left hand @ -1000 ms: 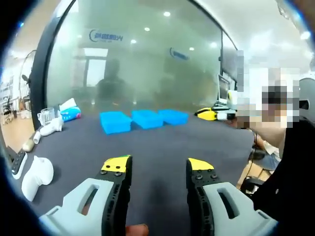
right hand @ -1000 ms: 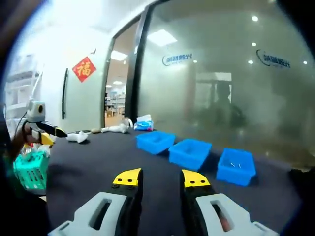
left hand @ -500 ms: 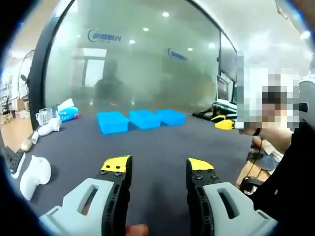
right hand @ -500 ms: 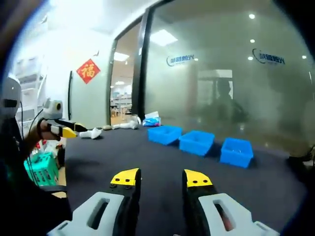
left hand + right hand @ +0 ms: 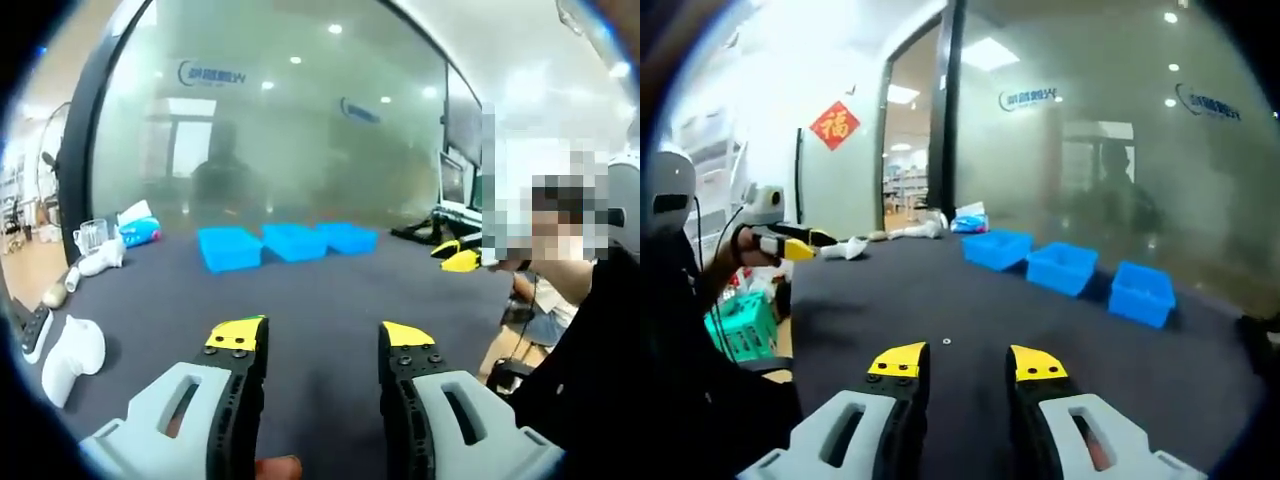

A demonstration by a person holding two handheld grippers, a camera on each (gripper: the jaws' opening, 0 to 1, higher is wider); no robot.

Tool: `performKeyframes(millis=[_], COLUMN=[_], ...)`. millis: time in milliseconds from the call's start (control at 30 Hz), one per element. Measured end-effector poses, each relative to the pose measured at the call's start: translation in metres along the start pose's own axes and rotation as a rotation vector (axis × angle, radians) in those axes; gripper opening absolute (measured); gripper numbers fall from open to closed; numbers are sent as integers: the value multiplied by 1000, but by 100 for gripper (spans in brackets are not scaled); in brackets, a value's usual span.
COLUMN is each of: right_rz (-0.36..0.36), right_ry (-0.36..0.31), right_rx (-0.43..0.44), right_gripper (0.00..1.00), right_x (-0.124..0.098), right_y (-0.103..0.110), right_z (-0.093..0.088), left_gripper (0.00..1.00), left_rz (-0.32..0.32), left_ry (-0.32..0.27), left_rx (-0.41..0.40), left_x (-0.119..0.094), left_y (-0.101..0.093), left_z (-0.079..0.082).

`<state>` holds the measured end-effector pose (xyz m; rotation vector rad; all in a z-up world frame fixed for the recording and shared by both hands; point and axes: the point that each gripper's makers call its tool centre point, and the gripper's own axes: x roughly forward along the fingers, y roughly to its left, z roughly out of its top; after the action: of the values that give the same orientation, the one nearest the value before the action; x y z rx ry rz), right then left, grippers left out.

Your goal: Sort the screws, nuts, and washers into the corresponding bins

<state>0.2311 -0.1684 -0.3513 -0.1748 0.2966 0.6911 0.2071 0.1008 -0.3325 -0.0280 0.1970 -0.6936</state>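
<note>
Three blue bins (image 5: pixel 288 243) sit in a row at the far side of the dark table (image 5: pixel 320 300), well beyond the left gripper (image 5: pixel 322 342) and right gripper (image 5: pixel 968 361), both parted and empty.

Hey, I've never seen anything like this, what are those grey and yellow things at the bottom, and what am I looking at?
A person holds a pair of tongs in each hand, each carrying its own camera. The left gripper view looks along the left tongs, the right gripper view along the right tongs. Both are open and hold nothing. Ahead lies a dark table with three blue bins in a row. A tiny part, possibly a washer, lies just beyond the right tongs.
</note>
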Motion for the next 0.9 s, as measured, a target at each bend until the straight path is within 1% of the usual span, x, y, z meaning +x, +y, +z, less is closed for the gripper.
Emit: performKeyframes(millis=[67,133,200,233,333,367,400,433,533,633,767,900], right_rz=[22,53,80,98,135,145,155,162,183,209,244,285], right_ry=[22,71,103,128,172,201,209,218,244,274,320,383], right_rx=[-11,-33,-81,-93,-141,-162,-209,-231,-238,-253,-269,-289], right_gripper=[28,28,28,28,28,28,27,27,27,26,25,23], right_x=[3,7,11,13,21,23,28,32,45,57,71,87], right_y=[1,4,7,9,14,14,15,16,18,21,27,34], right_z=[0,-3,-2,-3,-4,-6,-4,-3,1,1,-4,-12], left_gripper=[43,43,43,43,43,43,43,43,43,43,43,43], left_rz=[-3,-6,-6,-6,-8,-12,-16,-19,-30,-27,-23,-22], left_ry=[3,3,5,5,8,11,15,17,28,36,33,35], left_rx=[2,0,4,4,4,3,3,5,6,9,4,3], left_x=[0,0,0,0,1,2,2,3,4,4,3,3], left_y=[-1,-1,-1,-1,-2,-3,-5,-6,-9,-7,-5,-3], left_z=[-1,-1,-1,-1,-2,-3,-4,-5,-8,-10,-10,-11])
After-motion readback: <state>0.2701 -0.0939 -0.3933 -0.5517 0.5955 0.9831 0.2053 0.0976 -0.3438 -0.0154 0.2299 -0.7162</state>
